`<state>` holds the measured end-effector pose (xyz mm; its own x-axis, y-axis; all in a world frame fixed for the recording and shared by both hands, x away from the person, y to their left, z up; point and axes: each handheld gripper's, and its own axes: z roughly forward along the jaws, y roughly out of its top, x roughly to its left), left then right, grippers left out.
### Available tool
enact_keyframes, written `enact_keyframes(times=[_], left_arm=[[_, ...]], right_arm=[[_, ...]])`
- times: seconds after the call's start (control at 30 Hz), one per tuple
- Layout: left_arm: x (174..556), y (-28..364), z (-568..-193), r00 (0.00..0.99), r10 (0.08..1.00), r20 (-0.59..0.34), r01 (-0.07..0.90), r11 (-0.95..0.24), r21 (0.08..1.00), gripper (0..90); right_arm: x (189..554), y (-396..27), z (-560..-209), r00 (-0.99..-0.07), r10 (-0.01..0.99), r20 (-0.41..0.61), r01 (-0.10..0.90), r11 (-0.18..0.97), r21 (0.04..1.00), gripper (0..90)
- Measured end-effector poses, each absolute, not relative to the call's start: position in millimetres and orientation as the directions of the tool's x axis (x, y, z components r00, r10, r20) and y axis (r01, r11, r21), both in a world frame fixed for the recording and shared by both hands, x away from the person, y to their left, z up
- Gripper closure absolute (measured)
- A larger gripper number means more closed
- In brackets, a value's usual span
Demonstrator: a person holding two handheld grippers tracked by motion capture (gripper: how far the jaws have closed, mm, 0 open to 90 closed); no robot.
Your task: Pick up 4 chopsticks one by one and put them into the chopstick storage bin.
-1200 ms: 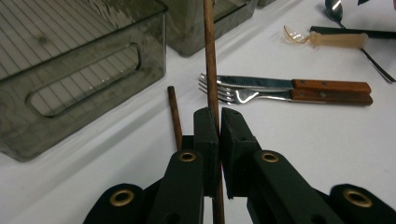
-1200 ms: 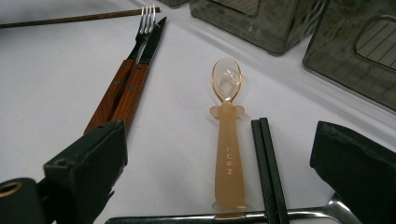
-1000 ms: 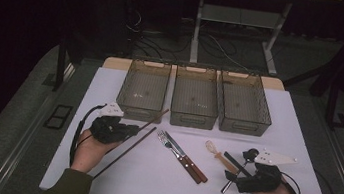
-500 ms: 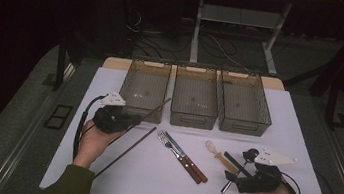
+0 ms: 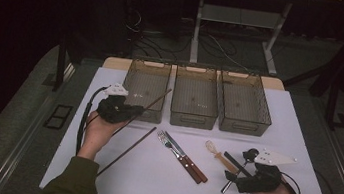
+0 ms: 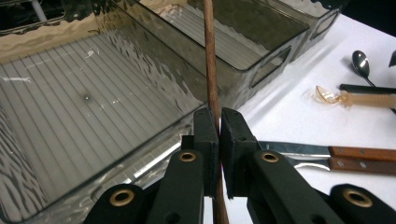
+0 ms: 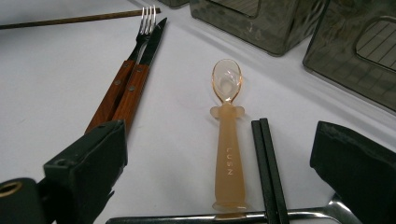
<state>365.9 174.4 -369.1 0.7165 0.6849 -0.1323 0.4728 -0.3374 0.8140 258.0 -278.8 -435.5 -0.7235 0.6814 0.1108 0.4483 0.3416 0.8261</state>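
Now the left tool pinches a brown stick.
It sticks out over the left bin; the right tool rests wide open on the tabletop.

"LUSN" on spoon handle

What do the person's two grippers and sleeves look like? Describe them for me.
Each hand carries a black two-jaw gripper. The left gripper and the right gripper both bear a pale grey three-cornered plate on top and trail a black cable. In the left gripper view its jaws are blocky black pads on arms with brass-coloured rivets. The left sleeve is olive green.
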Motion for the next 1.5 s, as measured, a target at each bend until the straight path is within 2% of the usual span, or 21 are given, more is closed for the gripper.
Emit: enact_keyframes(times=[0.67, 1.1, 1.5], left_arm=[[413, 166, -358, 0.693, 0.707, -0.139, 0.492, -0.323, 0.809, 85.4], [448, 164, -340, 0.678, 0.731, -0.079, 0.465, -0.343, 0.816, 85.4], [478, 163, -349, 0.644, 0.763, -0.057, 0.461, -0.328, 0.825, 85.4]], right_arm=[[258, -280, -435, -0.72, 0.685, 0.109, 0.448, 0.34, 0.827, 4.1], [256, -281, -433, -0.715, 0.689, 0.115, 0.449, 0.328, 0.831, 4.2], [256, -282, -433, -0.715, 0.688, 0.123, 0.448, 0.316, 0.836, 4.2]])
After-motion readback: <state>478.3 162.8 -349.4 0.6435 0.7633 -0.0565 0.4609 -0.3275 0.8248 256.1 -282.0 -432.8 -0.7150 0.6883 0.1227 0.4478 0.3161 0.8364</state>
